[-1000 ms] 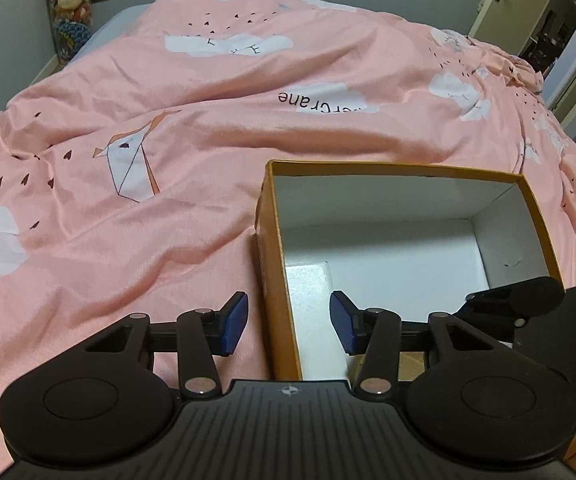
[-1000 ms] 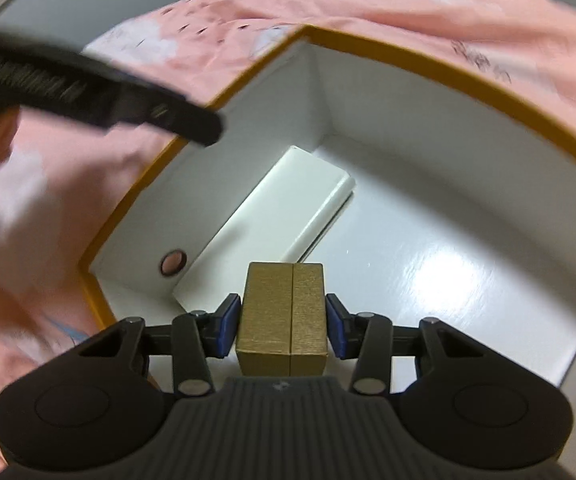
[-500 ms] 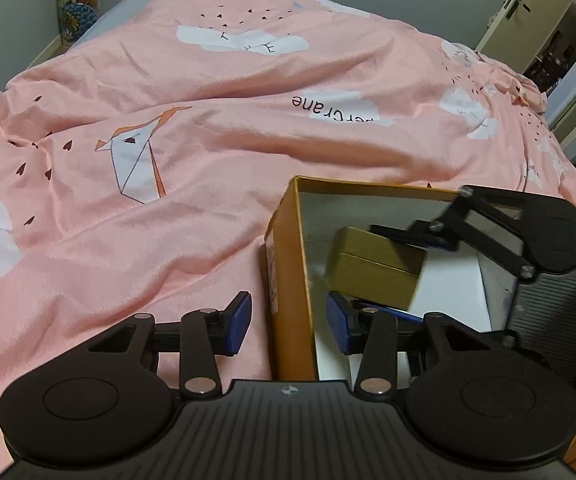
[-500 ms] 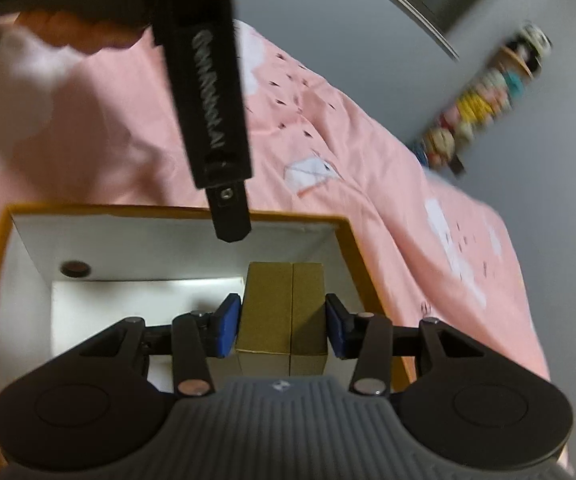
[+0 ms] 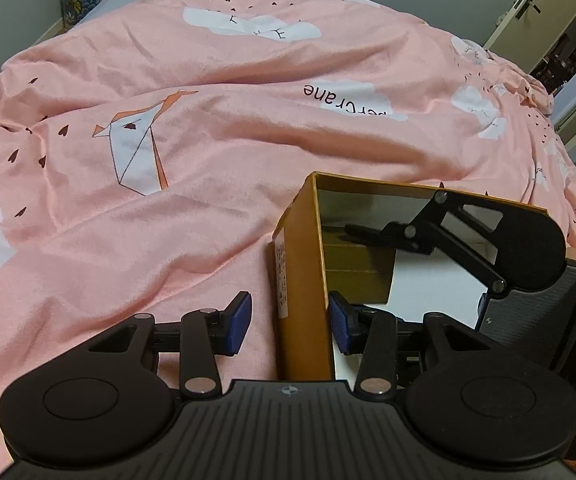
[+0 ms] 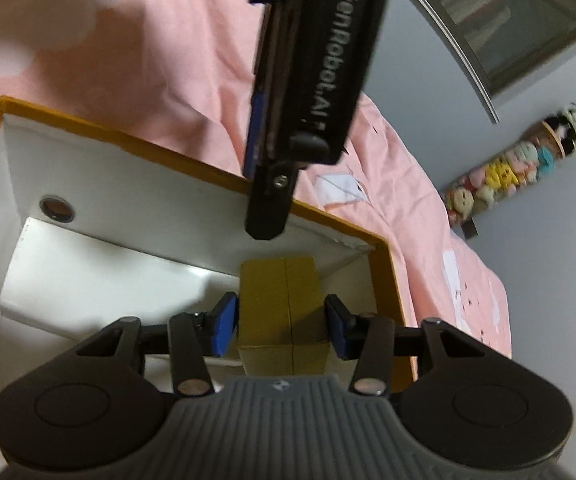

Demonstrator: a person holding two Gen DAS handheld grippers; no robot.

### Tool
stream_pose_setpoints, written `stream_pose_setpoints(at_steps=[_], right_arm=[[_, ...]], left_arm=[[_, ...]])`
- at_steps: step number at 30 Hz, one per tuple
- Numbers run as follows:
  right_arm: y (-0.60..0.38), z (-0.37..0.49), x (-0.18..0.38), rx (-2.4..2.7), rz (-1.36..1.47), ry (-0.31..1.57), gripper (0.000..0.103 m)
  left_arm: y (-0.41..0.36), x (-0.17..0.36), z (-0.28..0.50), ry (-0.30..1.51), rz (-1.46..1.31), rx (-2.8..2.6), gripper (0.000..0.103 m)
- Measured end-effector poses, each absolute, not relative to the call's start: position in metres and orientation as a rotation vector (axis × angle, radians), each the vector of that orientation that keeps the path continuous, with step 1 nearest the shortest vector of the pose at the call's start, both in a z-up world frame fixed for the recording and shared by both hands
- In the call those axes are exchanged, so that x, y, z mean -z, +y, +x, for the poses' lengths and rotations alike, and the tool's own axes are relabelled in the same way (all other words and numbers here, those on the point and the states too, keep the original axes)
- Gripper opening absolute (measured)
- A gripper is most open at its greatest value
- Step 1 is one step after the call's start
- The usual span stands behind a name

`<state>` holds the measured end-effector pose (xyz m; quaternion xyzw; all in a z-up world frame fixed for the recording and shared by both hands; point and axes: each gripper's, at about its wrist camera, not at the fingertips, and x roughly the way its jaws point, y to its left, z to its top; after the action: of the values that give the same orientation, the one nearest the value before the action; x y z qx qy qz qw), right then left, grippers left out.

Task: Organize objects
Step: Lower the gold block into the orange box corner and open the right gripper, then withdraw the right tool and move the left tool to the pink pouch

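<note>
My left claw (image 5: 289,318) is spread, its blue pads straddling the near wall of the orange box (image 5: 301,280) on the pink bed cover (image 5: 168,140). Inside that box, by the same wall, sits the gold case (image 6: 284,312). My right claw (image 6: 282,330) flanks the case, pads seemingly just off its sides, though the gap is hard to judge.

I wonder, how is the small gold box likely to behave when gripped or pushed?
The gold box looks rigid with flat sides, probably easy to pinch. Its seam suggests a lid that might shift. Blocky, it should slide, not roll.
</note>
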<state>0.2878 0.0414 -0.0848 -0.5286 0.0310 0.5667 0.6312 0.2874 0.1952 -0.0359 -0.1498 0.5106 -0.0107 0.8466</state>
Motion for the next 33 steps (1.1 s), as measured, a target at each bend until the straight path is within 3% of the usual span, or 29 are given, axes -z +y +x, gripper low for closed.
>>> stream_pose_setpoints(at_steps=[10, 13, 14, 15, 20, 33], right_arm=[[0.036, 0.303, 0.069, -1.171, -1.112, 0.287, 0.058], [0.031, 0.309, 0.069, -1.163, -1.056, 0.404, 0.040], [0.031, 0.310, 0.069, -1.155, -1.047, 0.425, 0.025], [0.031, 0.313, 0.070, -1.148, -1.046, 0.436, 0.018], [0.037, 0.317, 0.078, -1.163, -1.027, 0.436, 0.010], [0.045, 0.304, 0.060, -1.120, -0.930, 0.464, 0.009]], left_arm=[[0.194, 0.036, 0.286, 1.080, -0.310, 0.024, 0.051], [0.192, 0.035, 0.285, 1.080, -0.306, 0.029, 0.051], [0.192, 0.035, 0.285, 1.078, -0.306, 0.030, 0.051], [0.192, 0.035, 0.285, 1.077, -0.308, 0.031, 0.051], [0.189, 0.034, 0.285, 1.072, -0.303, 0.039, 0.049], [0.180, 0.002, 0.260, 1.031, -0.231, 0.038, 0.048]])
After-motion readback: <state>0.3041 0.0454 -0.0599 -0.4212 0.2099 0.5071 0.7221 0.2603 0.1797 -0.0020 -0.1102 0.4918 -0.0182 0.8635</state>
